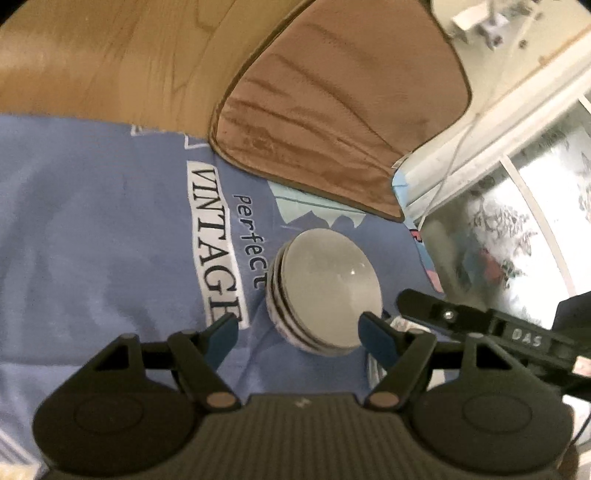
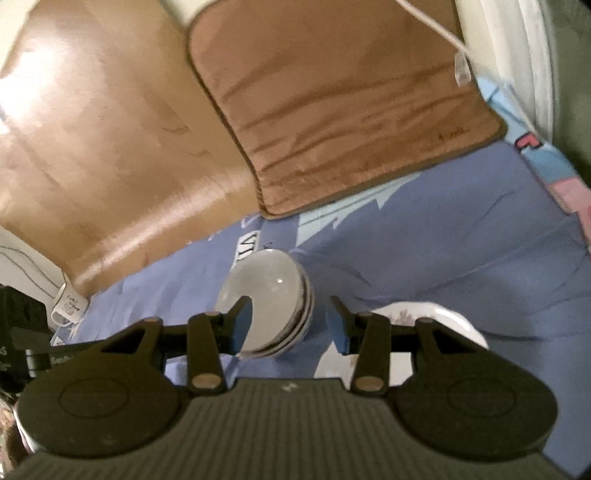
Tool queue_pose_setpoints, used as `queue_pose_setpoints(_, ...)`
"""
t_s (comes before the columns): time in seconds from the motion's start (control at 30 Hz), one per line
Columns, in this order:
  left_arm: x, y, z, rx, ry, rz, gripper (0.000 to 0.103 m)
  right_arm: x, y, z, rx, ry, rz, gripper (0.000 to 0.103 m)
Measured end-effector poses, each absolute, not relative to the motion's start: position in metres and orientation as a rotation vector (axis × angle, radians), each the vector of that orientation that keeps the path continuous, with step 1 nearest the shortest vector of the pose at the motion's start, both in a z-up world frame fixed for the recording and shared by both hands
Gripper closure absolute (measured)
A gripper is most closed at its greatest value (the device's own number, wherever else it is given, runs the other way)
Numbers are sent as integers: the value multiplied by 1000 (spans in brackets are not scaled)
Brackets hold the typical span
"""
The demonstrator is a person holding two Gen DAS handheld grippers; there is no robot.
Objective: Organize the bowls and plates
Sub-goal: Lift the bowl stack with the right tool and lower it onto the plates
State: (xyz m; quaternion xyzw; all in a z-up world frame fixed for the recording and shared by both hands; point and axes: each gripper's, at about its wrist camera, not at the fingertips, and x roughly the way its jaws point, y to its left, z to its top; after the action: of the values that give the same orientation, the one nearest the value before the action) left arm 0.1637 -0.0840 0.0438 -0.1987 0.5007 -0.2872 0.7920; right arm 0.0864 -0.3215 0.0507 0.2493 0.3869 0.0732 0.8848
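A stack of white bowls with dark rim stripes (image 1: 325, 291) stands on a blue printed cloth (image 1: 92, 229). It also shows in the right wrist view (image 2: 269, 306). My left gripper (image 1: 298, 332) is open and empty, just short of the stack, its fingers wider than the near rim. My right gripper (image 2: 286, 325) is open and empty, its left finger over the stack's near rim. A white plate with a floral print (image 2: 439, 321) lies on the cloth right of the stack, partly hidden by my right gripper. The right gripper's black body (image 1: 491, 328) shows in the left wrist view.
A brown mat (image 1: 340, 110) lies beyond the bowls, overlapping the blue cloth and the wooden floor (image 1: 110, 59). A white cable (image 2: 436, 33) crosses the mat's far corner. A white wall and patterned glass panel (image 1: 517, 206) stand at the right.
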Motion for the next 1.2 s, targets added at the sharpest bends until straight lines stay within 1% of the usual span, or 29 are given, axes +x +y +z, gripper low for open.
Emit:
queue_pose_setpoints(0.03,167,-86,41,-434,1080,-618,30,92,-322,48,518,816,151,56)
queue_pose_setpoints(0.1,174,-89,38,-433,1080,-612,33,100,-321,45,509,835,157,56)
queue_pose_setpoints(0.13,176,-91,35,-437,1086,-614,36,105,-319,43,504,851,163,56)
queue_pose_setpoints(0.17,179,-92,34,-444,1094,-618,43,110,-318,40,504,867,170,56)
queue_pose_setpoints(0.2,180,-93,31,-453,1105,-625,47,115,-316,37,505,886,177,57)
queue_pose_setpoints(0.23,182,-94,28,-460,1115,-633,54,119,-315,35,507,902,181,57)
queue_pose_setpoints(0.27,182,-95,26,-463,1123,-637,58,124,-314,31,510,920,185,59)
queue_pose_setpoints(0.3,183,-96,23,-466,1129,-638,61,127,-312,28,511,935,189,65)
queue_pose_setpoints(0.37,185,-97,15,-472,1142,-628,71,135,-308,21,514,971,205,73)
queue_pose_setpoints(0.4,186,-96,12,-479,1139,-621,71,136,-304,20,490,972,194,78)
queue_pose_setpoints(0.5,186,-88,9,-525,1150,-617,76,135,-299,24,453,961,194,80)
queue_pose_setpoints(0.63,177,-88,24,-511,1130,-624,76,127,-299,32,456,950,197,80)
queue_pose_setpoints(0.77,161,-97,50,-485,1092,-655,76,106,-301,56,434,891,192,80)
queue_pose_setpoints(0.9,146,-116,65,-462,1068,-706,76,80,-312,74,415,853,167,80)
queue_pose_setpoints(1.03,131,-142,65,-424,1078,-759,76,52,-330,79,413,840,121,80)
queue_pose_setpoints(1.2,120,-175,55,-374,1105,-787,76,25,-353,71,438,837,55,80)
